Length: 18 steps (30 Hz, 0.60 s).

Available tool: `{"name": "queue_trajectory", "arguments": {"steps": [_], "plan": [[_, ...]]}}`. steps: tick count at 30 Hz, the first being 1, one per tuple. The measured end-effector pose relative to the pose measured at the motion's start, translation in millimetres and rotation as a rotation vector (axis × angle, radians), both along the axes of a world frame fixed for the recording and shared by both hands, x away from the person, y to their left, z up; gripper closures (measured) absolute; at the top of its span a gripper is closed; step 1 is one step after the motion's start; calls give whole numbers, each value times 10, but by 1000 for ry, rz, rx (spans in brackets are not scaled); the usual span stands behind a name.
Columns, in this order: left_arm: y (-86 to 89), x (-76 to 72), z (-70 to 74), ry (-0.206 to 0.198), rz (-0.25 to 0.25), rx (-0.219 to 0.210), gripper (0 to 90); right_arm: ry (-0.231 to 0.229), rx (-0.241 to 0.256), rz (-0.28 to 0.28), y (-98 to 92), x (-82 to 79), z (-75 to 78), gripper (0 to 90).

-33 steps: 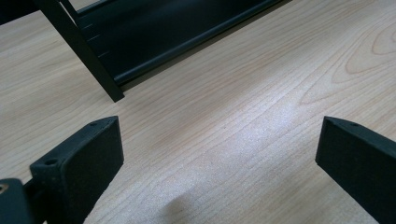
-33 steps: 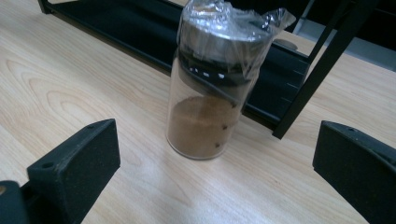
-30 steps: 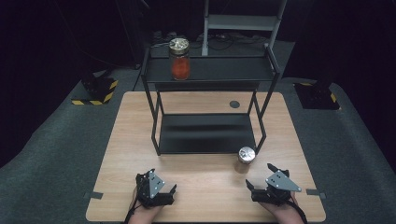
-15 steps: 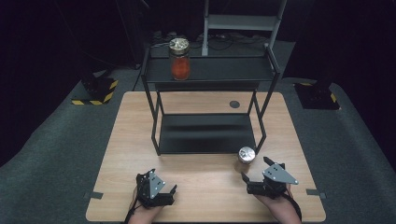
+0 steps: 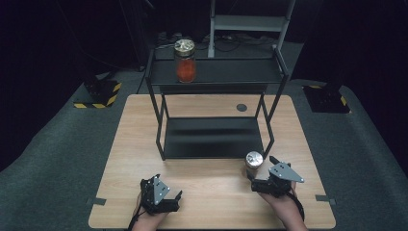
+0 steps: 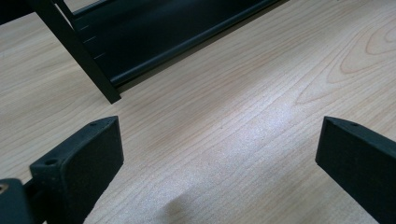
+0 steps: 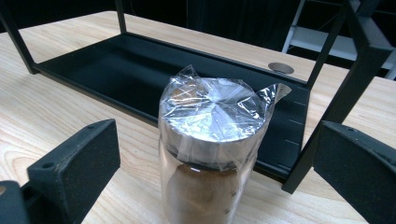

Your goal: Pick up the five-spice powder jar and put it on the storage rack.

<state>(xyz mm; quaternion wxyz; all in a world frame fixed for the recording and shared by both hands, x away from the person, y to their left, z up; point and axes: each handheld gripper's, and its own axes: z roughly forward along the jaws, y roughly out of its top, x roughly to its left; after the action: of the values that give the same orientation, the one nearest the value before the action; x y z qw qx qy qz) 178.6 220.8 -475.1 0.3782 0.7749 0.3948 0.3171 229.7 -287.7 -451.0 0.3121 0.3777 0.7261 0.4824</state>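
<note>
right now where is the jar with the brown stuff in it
In the high view the jar stands on the table toward the right, just in front of the black rack's front right leg, with the open right gripper right at it.

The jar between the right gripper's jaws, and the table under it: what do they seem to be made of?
The jar looks like clear glass: brown powder shows through its wall. Its lid seems brushed metal, silvery with radial sheen, under crinkled clear plastic film. The table looks like pale wood or wood laminate, with visible grain, matte.
</note>
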Motion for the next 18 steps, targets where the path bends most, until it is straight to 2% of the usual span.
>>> {"name": "queue_trajectory", "arguments": {"steps": [8,13,16,18], "plan": [[14,6,1,3,-4,-6,11,3,15,-2,18,108,-46,1],[24,13,3,7,-2,-13,11,7,29,-2,15,147,-73,31],[16,13,3,6,-1,-10,11,16,49,15,-22,185,-112,96],[4,12,6,7,0,-4,11,27,81,31,-73,222,-154,162]]}}
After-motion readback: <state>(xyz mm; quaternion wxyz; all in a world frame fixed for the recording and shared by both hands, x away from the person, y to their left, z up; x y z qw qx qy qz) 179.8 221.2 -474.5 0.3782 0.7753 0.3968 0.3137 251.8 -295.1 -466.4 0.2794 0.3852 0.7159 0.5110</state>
